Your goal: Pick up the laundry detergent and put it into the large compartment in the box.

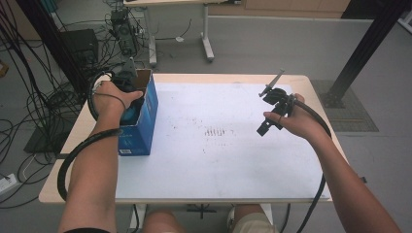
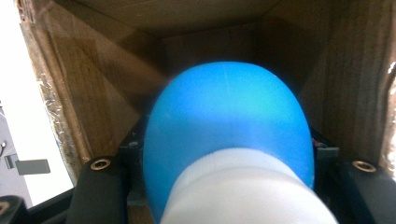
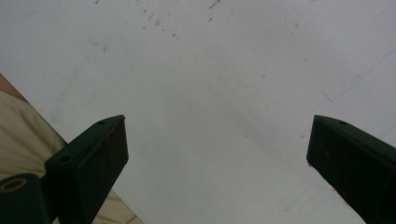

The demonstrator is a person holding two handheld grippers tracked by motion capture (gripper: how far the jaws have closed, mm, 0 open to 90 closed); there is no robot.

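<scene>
White sheeting [image 1: 218, 141] is spread over the table, at whose left edge a blue cardboard box [image 1: 143, 121] is stood; inside that box a blue-and-white object [image 2: 229, 140] is clamped by the left gripper [image 1: 127, 92], while the right gripper [image 3: 217, 158], well right of the box, is held wide and empty.

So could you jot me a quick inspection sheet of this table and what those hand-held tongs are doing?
Surface: white sheet on a pale table, faint dark specks mid-sheet.
Job's things: blue and white rounded object inside the open blue box at the table's left edge.
Clutter: nothing seen.
Grippers: left tongs reach into the box, shut on the object; right tongs open above the bare sheet.
Cables: black cable loops off the left forearm.
Surroundings: grey floor, tangled cables at left, another table behind.
</scene>
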